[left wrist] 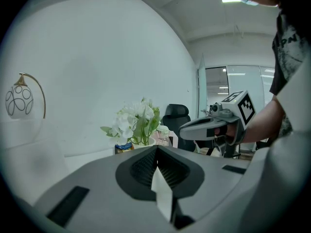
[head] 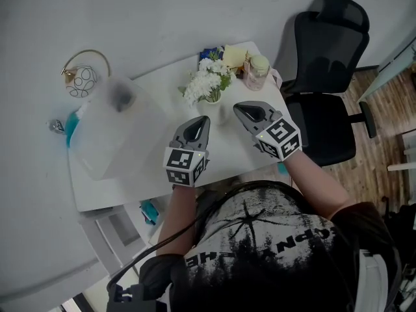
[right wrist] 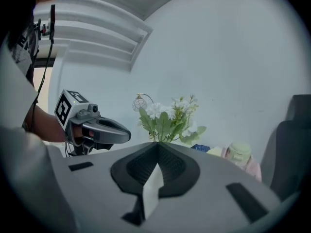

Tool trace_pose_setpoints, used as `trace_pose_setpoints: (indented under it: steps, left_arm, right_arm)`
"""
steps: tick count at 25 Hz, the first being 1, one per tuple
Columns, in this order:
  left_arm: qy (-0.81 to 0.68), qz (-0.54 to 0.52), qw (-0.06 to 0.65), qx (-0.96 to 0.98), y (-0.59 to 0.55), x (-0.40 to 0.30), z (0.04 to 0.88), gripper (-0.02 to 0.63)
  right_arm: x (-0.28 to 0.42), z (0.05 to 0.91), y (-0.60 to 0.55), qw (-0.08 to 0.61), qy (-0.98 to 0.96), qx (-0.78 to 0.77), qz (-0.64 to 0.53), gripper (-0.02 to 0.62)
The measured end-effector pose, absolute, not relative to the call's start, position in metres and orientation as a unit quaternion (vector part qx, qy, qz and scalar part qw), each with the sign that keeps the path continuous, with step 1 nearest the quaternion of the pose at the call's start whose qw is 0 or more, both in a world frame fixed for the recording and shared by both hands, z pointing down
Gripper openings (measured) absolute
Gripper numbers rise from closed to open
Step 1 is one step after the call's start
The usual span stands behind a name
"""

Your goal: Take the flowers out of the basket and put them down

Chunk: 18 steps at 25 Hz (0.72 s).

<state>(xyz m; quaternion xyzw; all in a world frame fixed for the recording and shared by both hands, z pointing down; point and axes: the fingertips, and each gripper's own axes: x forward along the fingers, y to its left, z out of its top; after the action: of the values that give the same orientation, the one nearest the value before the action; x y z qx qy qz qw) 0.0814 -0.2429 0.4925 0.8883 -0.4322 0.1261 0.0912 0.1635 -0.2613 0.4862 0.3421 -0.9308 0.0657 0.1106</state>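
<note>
A bunch of white flowers (head: pixel 207 83) with green leaves stands upright in a small white container (head: pixel 214 111) near the far edge of the white table (head: pixel 162 168). My left gripper (head: pixel 203 118) hovers just short of the container on its left, jaws shut and empty. To the container's right my right gripper (head: pixel 238 107) is also shut with nothing in it. In the left gripper view the flowers (left wrist: pixel 133 120) rise beyond my closed jaws. They show the same way in the right gripper view (right wrist: pixel 170 118). Neither gripper touches the flowers.
A gold-arched globe lamp (head: pixel 81 78) stands at the table's far left beside a pale blurred patch (head: pixel 110 129). A green-lidded jar (head: pixel 258 70), a yellow item (head: pixel 234 56) and a blue packet (head: pixel 208 52) sit behind the flowers. A black office chair (head: pixel 325 77) stands to the right.
</note>
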Motion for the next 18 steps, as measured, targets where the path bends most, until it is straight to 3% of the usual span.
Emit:
trace_pose_setpoints:
  steps: [18]
  left_arm:
    - [-0.425,0.132,0.098,0.890,-0.238,0.087,0.496,0.011]
  right_arm:
    - [0.152,0.484,-0.246,0.101,-0.937,0.325,0.075,0.017]
